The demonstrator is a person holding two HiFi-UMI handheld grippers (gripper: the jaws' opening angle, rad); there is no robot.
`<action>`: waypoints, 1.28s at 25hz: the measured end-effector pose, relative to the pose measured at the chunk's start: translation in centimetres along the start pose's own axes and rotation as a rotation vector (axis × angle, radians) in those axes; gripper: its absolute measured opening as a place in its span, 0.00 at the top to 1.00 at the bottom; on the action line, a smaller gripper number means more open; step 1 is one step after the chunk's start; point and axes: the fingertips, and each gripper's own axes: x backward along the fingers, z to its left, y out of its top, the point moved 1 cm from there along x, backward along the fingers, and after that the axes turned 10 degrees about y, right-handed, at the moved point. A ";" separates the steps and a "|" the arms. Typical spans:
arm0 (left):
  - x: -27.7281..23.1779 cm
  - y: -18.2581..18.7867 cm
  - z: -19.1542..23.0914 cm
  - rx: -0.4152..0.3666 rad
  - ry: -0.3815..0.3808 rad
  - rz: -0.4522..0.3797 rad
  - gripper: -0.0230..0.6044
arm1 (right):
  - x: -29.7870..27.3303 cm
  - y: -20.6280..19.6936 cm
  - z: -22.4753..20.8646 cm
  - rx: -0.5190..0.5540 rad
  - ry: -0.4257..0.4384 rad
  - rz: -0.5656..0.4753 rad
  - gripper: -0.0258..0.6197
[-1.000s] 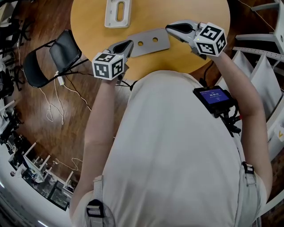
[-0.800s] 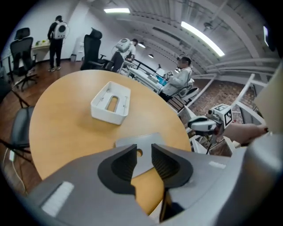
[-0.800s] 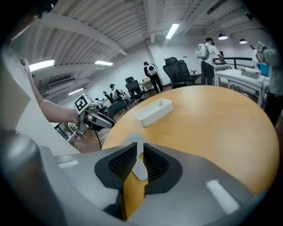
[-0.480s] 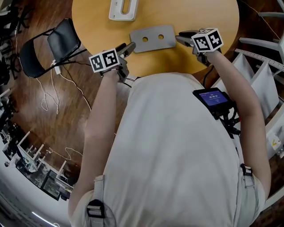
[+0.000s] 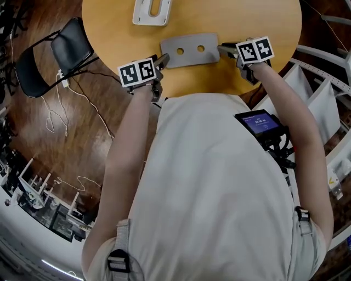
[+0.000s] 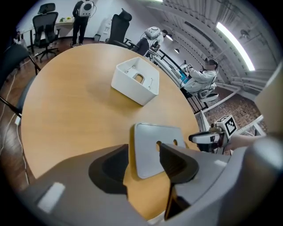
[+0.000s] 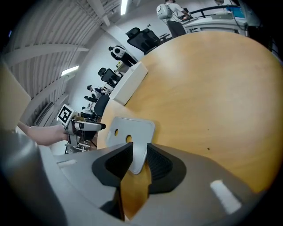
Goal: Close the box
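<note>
Starting at the left, the left gripper [image 5: 161,59] hovers at the near-left end of the flat grey plastic lid with two round holes [image 5: 189,50]. Its jaws are closing with that end of the lid between them. A gap still shows beside one pad and the lid lies flat on the round wooden desk [image 5: 109,24], so nothing is clamped. Beyond the lid and well apart from it sits the open white rectangular box [image 5: 152,12], uncovered. At the lid's right end, the right gripper [image 5: 226,49] has its jaws apart around a rounded corner, and its own view shows no squeeze.

The box is not yet closed, because the lid must first be lifted and carried over to it. The risk, I judge, lies in the pickup. A thin sheet lying flat on a smooth desk may skid away from closing jaws, or be nipped by one corner and droop. If one side grips before the other, the lid could twist and land askew on the box.
</note>
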 end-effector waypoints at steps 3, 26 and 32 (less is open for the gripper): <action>-0.2 0.0 0.1 0.023 -0.027 0.025 0.61 | -0.1 -0.3 -0.2 -0.034 0.004 0.009 0.81; -0.6 -1.6 -0.2 0.023 -0.086 0.057 0.61 | -0.5 -1.0 -1.2 -0.109 0.060 -0.001 0.89; -0.9 -2.2 -2.2 -0.003 -0.145 0.085 0.64 | -0.5 -1.0 -0.7 -0.083 0.068 0.014 0.87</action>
